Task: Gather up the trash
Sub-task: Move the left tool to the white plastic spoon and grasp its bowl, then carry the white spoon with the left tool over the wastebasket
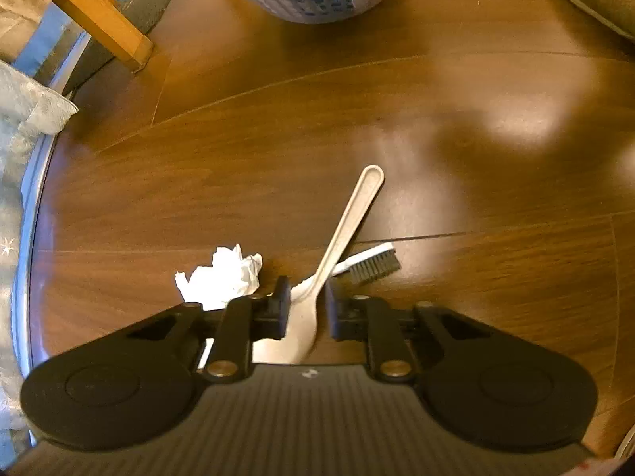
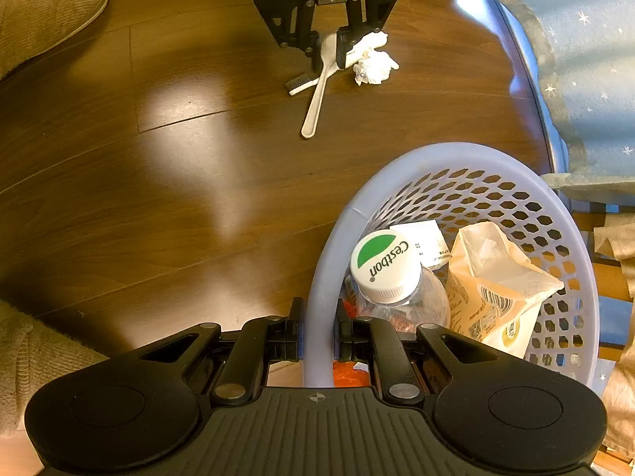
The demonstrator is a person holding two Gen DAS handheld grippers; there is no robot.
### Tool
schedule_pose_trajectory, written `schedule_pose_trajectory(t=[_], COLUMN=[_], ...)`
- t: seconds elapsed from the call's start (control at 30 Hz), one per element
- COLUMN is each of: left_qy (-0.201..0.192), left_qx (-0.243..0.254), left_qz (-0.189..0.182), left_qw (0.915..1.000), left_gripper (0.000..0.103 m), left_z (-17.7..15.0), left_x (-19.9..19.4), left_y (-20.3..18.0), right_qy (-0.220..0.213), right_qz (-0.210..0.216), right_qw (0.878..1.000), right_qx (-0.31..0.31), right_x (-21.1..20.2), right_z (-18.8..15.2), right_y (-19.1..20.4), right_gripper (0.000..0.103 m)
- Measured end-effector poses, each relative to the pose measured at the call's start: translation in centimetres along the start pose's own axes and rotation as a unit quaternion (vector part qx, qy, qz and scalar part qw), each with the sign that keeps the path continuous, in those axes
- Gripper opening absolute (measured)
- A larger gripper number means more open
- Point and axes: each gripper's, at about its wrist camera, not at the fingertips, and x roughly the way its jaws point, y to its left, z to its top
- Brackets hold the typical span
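A beige plastic spoon (image 1: 349, 222) lies on the wooden floor, its handle crossing a white toothbrush (image 1: 373, 265). My left gripper (image 1: 305, 309) is down at the floor with its jaws narrowly apart around the spoon's bowl; the left finger touches it and a thin gap shows on the right. A crumpled white tissue (image 1: 222, 277) lies just left of that gripper. The right wrist view shows the same spoon (image 2: 315, 95), tissue (image 2: 375, 65) and left gripper (image 2: 327, 53). My right gripper (image 2: 319, 333) is shut on the rim of the lavender trash basket (image 2: 397, 170).
The basket holds a clear bottle with a white and green cap (image 2: 385, 265), a tan paper bag (image 2: 496, 277) and a receipt (image 2: 426, 242). A slipper (image 2: 47, 12) rests at the far left. A wooden furniture leg (image 1: 99, 16) and a blue starred cloth (image 2: 575, 59) border the floor.
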Motion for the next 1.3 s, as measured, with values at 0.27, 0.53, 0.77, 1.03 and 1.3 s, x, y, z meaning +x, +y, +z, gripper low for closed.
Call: schedule_pose_trajectory(t=[0.27,0.53,0.77,1.03,1.3], left_qy=[0.020,0.026,0.029,0.012,-0.014], left_qx=[-0.077,-0.069,-0.091,-0.150,-0.204], left_qz=[-0.037,-0.029,-0.044,-0.032,-0.010], left_qw=[0.9962,0.9968,0.9944,0.9881,0.9788], left_gripper=[0.004,0.009,0.005,0.005,0.005], left_z=[-0.4,0.0,-0.3,-1.3,0.5], left_x=[-0.6,0.1,0.0,-3.8,-9.0], left_y=[0.7,0.4,0.4,1.8,4.8], right_qy=[0.000,-0.001,0.000,0.002,0.004], right_qz=[0.000,0.000,0.001,0.001,0.001], right_qw=[1.000,1.000,1.000,1.000,1.000], right_qx=[0.003,0.004,0.006,0.008,0.007], right_x=[0.0,0.1,0.1,0.0,-0.1], right_z=[0.1,0.1,0.1,0.1,0.1], right_y=[0.0,0.0,0.0,0.0,0.1], right_gripper=[0.009,0.009,0.009,0.009,0.009])
